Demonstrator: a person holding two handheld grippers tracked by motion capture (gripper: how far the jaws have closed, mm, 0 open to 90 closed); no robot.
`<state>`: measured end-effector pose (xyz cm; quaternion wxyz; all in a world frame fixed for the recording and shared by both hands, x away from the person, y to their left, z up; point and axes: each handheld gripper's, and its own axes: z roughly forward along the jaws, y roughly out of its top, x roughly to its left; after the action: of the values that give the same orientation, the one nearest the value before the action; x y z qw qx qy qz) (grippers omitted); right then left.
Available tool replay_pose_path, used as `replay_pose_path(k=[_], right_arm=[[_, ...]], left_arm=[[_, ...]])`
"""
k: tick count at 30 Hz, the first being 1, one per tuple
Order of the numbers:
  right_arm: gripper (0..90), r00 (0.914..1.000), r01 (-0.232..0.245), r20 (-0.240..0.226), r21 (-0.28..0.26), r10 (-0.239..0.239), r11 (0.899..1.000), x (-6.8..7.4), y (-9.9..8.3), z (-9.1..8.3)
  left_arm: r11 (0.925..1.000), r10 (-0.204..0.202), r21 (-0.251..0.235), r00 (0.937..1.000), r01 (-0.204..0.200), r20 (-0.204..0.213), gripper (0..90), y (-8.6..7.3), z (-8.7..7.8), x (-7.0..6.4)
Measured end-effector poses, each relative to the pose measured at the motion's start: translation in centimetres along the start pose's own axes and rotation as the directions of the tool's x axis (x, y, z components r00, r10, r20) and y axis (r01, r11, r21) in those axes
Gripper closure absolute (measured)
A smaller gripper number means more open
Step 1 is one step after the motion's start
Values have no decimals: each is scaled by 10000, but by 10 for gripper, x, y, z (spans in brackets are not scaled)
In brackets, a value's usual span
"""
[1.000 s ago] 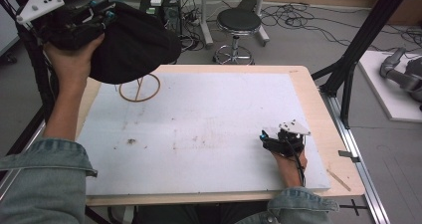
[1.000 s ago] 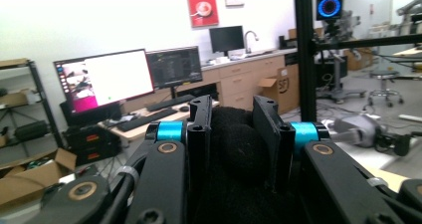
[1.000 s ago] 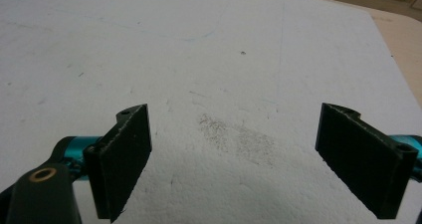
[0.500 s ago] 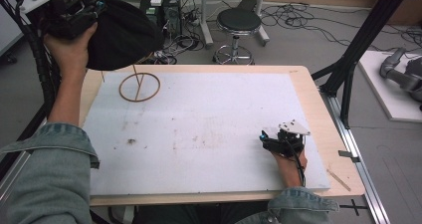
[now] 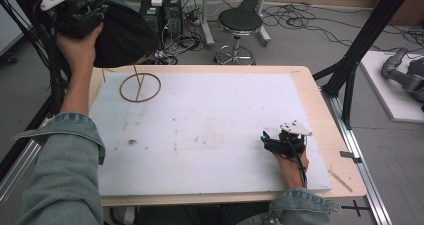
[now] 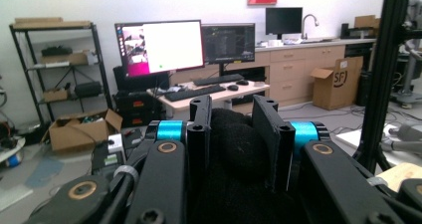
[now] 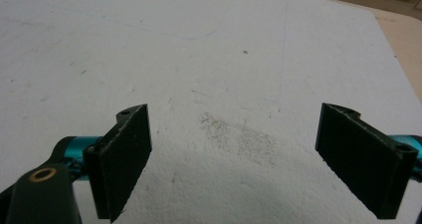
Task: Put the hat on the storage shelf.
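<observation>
My left gripper (image 5: pixel 97 21) is held high over the table's far left corner. It is shut on a black fuzzy cloth item (image 5: pixel 125 37) that hangs from it. In the left gripper view the jaws (image 6: pixel 231 112) squeeze the black cloth (image 6: pixel 234 149) between them. Below it, a wooden ring (image 5: pixel 121 89) with a thin upright rod (image 5: pixel 136 80) stands on the white board (image 5: pixel 210 115). My right gripper (image 5: pixel 264 136) rests on the board near the front right. It is open, with bare white board (image 7: pixel 234 84) between its jaws (image 7: pixel 236 119).
The white board lies on a wooden table (image 5: pixel 320 100). A black frame post (image 5: pixel 360 50) slants up at the right edge, and another stands at the far left. A stool (image 5: pixel 240 22) and cables are on the floor behind the table.
My left gripper has risen and drawn back to the left with the black cloth, uncovering the wooden ring and its rod. The right gripper has stayed put.
</observation>
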<state>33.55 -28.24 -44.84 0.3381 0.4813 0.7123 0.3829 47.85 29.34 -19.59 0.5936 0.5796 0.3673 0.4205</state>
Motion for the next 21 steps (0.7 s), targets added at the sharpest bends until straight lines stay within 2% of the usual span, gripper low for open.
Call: replay_pose_path(k=[11,16,21], right_arm=[[143,10000,-30,-5,-24,30,10000,0,0,0],[143,10000,-50,-17,-39,50,10000,0,0,0],[143,10000,-98,-8,-16,98,10000,0,0,0]], left_arm=[[9975,-60,706,9996,81,-293,696,-25,16,0],[9961,-276,824,9988,308,-397,695,-36,18,2],[9938,-261,1068,9990,297,-354,692,-44,21,3]])
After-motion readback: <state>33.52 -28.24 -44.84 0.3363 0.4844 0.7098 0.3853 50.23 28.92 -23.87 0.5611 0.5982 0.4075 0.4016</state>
